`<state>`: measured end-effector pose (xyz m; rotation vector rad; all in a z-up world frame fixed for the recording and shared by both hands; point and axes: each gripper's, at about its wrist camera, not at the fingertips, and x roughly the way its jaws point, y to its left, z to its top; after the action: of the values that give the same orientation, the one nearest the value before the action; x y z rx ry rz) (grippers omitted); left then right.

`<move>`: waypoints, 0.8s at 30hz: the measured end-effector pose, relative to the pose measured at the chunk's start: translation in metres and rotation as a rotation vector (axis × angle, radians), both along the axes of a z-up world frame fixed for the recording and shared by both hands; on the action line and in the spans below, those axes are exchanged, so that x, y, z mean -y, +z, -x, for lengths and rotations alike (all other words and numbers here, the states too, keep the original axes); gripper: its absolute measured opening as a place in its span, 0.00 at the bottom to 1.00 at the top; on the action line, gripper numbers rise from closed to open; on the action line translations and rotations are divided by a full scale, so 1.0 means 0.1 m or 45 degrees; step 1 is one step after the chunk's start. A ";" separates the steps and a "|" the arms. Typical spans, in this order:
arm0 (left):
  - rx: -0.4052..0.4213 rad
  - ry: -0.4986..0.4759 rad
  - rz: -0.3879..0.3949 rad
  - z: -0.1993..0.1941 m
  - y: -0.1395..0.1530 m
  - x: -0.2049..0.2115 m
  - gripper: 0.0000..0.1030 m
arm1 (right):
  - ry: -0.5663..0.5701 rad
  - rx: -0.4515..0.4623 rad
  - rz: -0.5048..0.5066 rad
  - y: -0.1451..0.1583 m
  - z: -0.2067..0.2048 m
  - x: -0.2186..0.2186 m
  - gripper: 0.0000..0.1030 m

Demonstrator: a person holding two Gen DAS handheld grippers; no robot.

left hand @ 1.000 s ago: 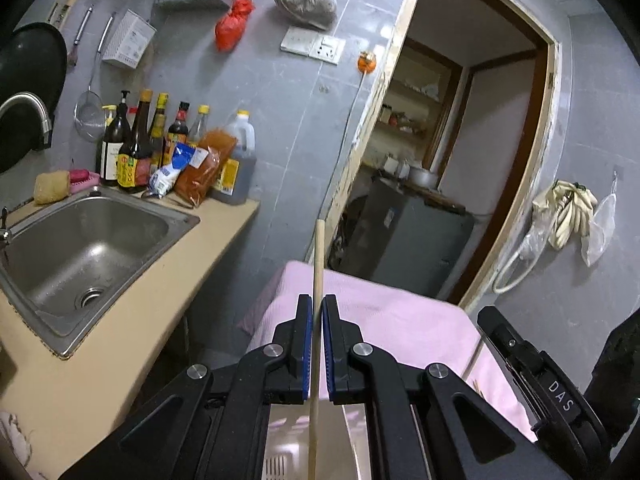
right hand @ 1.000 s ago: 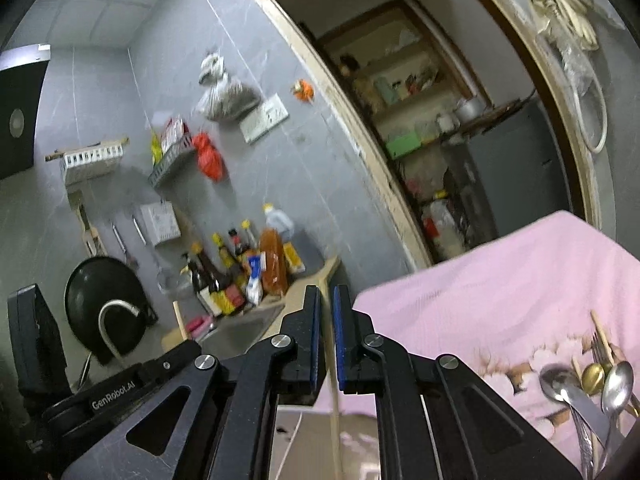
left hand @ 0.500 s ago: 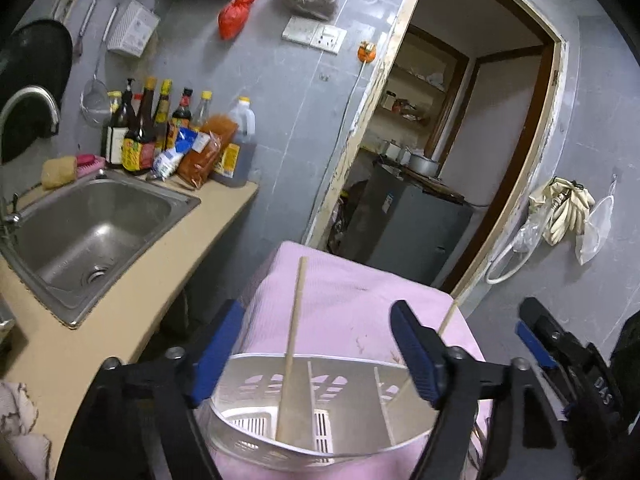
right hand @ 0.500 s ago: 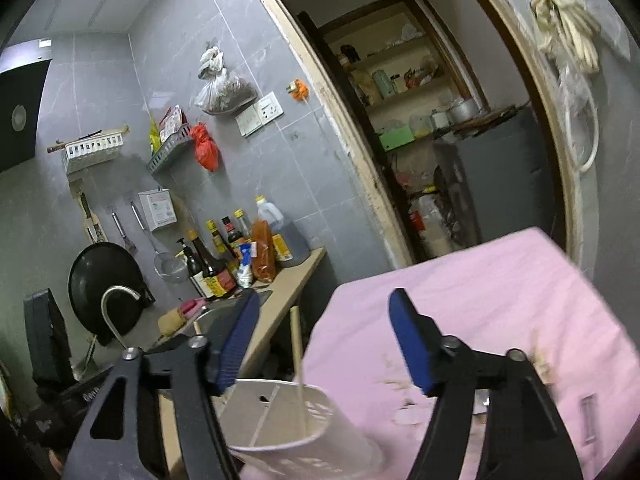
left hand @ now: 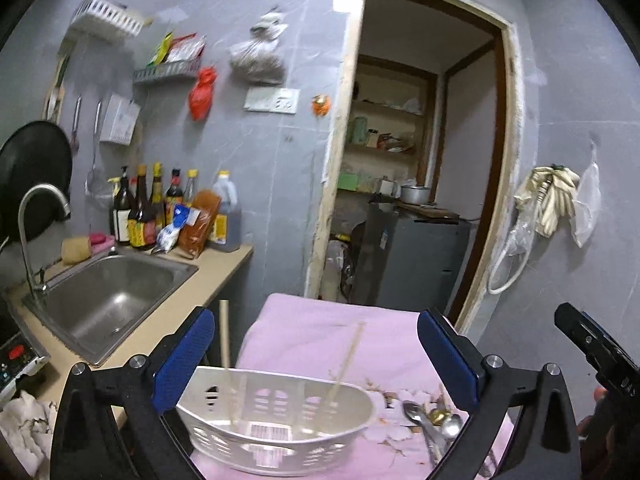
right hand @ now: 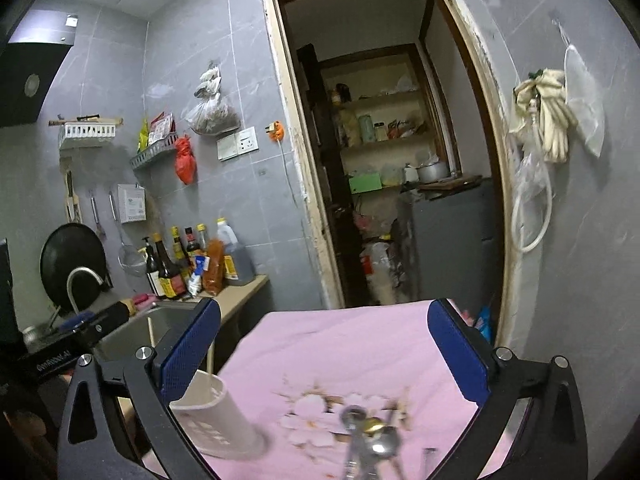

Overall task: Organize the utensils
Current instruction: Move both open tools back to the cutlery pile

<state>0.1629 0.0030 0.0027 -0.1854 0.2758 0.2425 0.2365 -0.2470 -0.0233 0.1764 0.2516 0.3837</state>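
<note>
Blue pads stand wide apart on my right hand-held gripper (right hand: 324,344), released and empty, and my left hand-held gripper (left hand: 312,354) is likewise spread and holding nothing. Nearest the right one, at about 6 o'clock just below its pads, lie the spoons (right hand: 370,440): three bowls by my count, one gold, handles running toward me, though blurred. So the right is nearer. At 7 o'clock sits the white basket (left hand: 276,428) with two chopsticks (left hand: 225,356) leaning upright inside. Beyond spreads the pink cloth (right hand: 340,344) on the worktop.
</note>
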 end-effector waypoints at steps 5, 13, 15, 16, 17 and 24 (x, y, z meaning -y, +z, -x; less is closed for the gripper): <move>-0.003 -0.051 -0.005 -0.02 -0.02 0.36 0.99 | -0.030 0.006 0.040 0.09 0.04 0.32 0.99; -0.019 -0.107 -0.004 -0.09 -0.19 0.81 0.99 | -0.087 -0.036 0.052 -0.04 0.00 0.78 0.99; -0.030 -0.112 -0.002 -0.12 -0.26 0.89 0.99 | -0.095 -0.050 0.054 -0.10 -0.01 0.85 0.99; -0.040 -0.116 -0.002 -0.14 -0.30 0.94 0.99 | -0.097 -0.061 0.055 -0.14 -0.03 0.89 0.99; -0.049 -0.121 -0.002 -0.16 -0.33 0.97 0.99 | -0.101 -0.076 0.055 -0.18 -0.05 0.93 0.99; -0.191 -0.189 0.032 -0.34 -0.70 1.16 0.99 | -0.089 -0.235 0.063 -0.63 -0.19 1.11 0.99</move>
<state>0.1965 -0.1134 -0.0677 -0.1709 0.4395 0.1060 0.2552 -0.3582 -0.0863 0.1718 0.4351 0.2916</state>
